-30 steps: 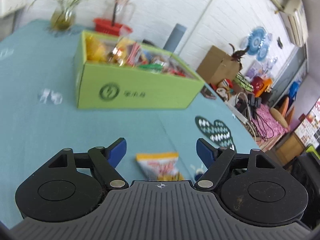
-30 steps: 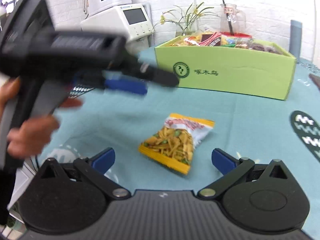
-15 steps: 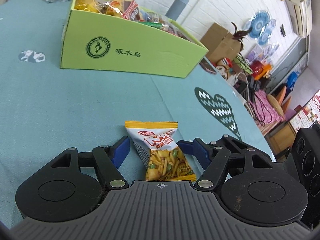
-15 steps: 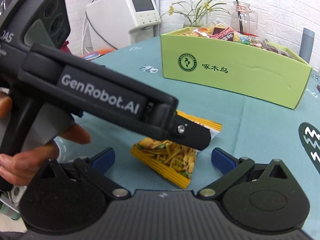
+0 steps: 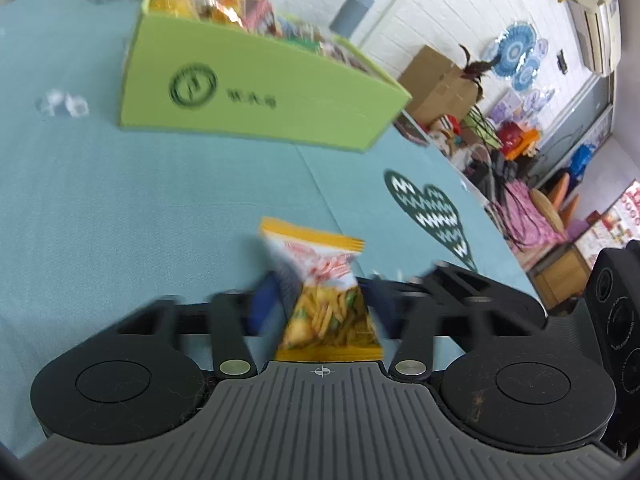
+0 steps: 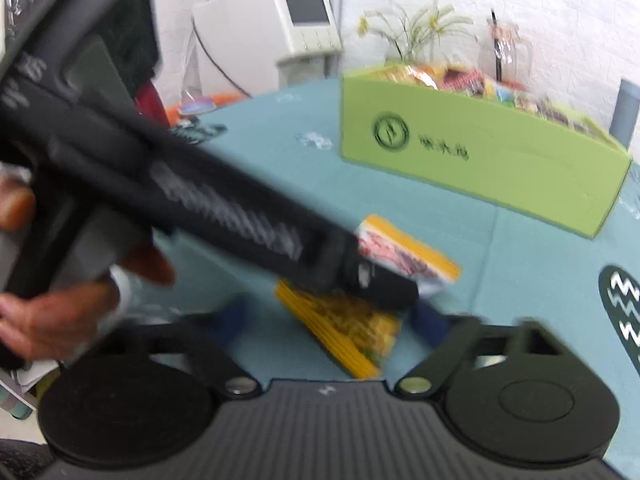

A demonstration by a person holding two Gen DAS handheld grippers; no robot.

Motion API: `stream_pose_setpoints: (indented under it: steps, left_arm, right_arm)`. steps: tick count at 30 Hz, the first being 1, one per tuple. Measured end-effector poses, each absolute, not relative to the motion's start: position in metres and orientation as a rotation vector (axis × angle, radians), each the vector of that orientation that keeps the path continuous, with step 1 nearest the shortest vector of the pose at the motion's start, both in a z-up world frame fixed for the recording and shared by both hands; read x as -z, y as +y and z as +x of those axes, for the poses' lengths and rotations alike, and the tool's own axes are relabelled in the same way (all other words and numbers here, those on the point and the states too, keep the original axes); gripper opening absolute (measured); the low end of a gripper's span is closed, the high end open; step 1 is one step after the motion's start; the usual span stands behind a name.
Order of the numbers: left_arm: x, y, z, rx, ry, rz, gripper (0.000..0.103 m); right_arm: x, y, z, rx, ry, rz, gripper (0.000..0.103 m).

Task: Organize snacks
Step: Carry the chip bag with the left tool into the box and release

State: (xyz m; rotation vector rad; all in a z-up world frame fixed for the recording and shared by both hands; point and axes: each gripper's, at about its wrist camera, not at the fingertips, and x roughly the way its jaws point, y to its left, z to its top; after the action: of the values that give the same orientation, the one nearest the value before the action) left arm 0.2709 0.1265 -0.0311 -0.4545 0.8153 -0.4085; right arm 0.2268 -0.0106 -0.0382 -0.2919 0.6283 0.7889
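A yellow and white snack packet [image 5: 320, 280] lies on the teal tablecloth [image 5: 120, 220], in front of the green cardboard box [image 5: 260, 96] full of snacks. My left gripper [image 5: 322, 306] is closing, and its blue pads pinch the packet at its waist. In the right wrist view the left gripper [image 6: 376, 288] reaches in from the left, over the packet [image 6: 348, 320]. My right gripper [image 6: 330, 318] is also closing. The packet lies between its blue fingers, but a gap shows on the left side. The green box [image 6: 480, 160] stands behind.
A person's hand [image 6: 52, 320] holds the left gripper's handle. A vase of flowers [image 6: 408, 36], a glass jug [image 6: 504, 52] and a grey cylinder [image 6: 628, 112] stand behind the box. A white appliance [image 6: 272, 32] is beyond the table. Cluttered floor lies past the table's right edge [image 5: 492, 208].
The left gripper came down over the packet and its jaws have closed onto it. The right gripper's jaws have narrowed around the same packet.
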Motion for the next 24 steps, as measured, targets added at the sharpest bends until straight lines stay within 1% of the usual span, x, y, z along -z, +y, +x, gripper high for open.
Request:
stream_pose_setpoints:
  steps: [2,4,7,13,17,18,21,24]
  left_arm:
    - [0.03,0.126,0.268,0.381,0.813,-0.459,0.018]
    - [0.025,0.127,0.271,0.359,0.817,-0.483,0.018]
    - [0.01,0.129,0.284,0.359,0.779,-0.516,0.017]
    - [-0.057,0.128,0.342,0.395,0.623,-0.471,0.017]
    - [-0.089,0.126,0.399,0.377,0.572,-0.403,0.019]
    - [-0.093,0.126,0.414,0.367,0.568,-0.392,0.02]
    - [-0.093,0.126,0.454,0.338,0.58,-0.377,0.02]
    - [-0.08,0.135,0.488,0.332,0.63,-0.398,0.02]
  right_arm:
    - [0.037,-0.014,0.232,-0.809,0.637,-0.256,0.077]
    - [0.033,-0.019,0.24,-0.829,0.649,-0.205,0.077]
    - [0.017,-0.019,0.251,-0.82,0.595,-0.223,0.078]
    - [-0.039,-0.018,0.307,-0.775,0.413,-0.278,0.08]
    - [-0.064,-0.01,0.367,-0.753,0.375,-0.287,0.08]
    - [-0.067,-0.008,0.382,-0.752,0.376,-0.286,0.08]
    - [-0.066,-0.002,0.425,-0.756,0.412,-0.249,0.08]
    - [-0.053,0.002,0.455,-0.749,0.453,-0.225,0.08]
